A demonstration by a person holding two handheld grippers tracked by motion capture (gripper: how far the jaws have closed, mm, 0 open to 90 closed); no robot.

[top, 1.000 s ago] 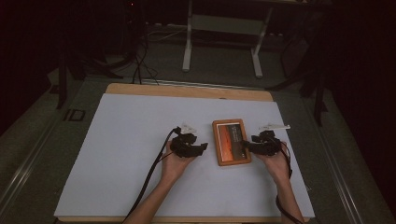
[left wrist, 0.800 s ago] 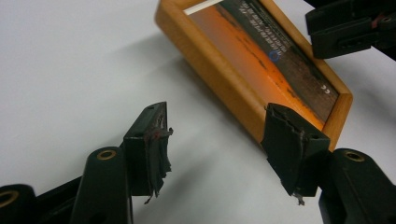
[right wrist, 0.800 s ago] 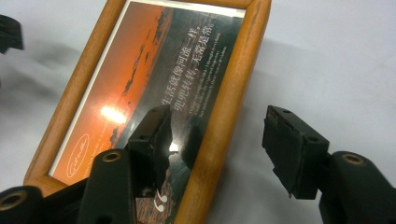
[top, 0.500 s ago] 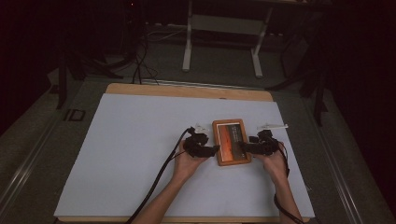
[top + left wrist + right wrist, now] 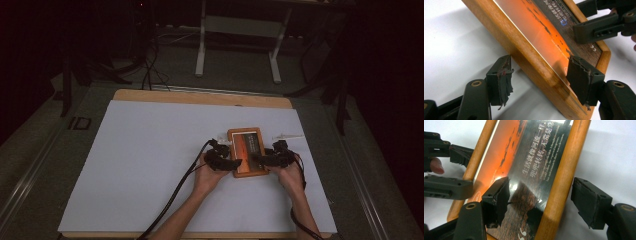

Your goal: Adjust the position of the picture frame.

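Wooden and light brown, the picture frame lies flat on the white sheet that covers the desk, toward the right side of it. Inside the frame is a picture with an orange half and a dark half, and some pale lines of text on the dark part. From the high view, the left tongs are at the left edge of the frame and the right tongs are at its right edge, each one held by a hand coming from the bottom. In the left gripper view, the left tongs are apart, with the long wooden rail of the frame between them; one jaw stands on the white sheet just beside the rail and the other jaw is over the glass of the picture, and neither seems to press the wood. In the right gripper view, the right tongs are also apart, around the other rail of the frame; the left jaw is over the dark picture and the right jaw is over the sheet, with a clear gap to the rail. A black cable trails from the left tongs along the forearm.
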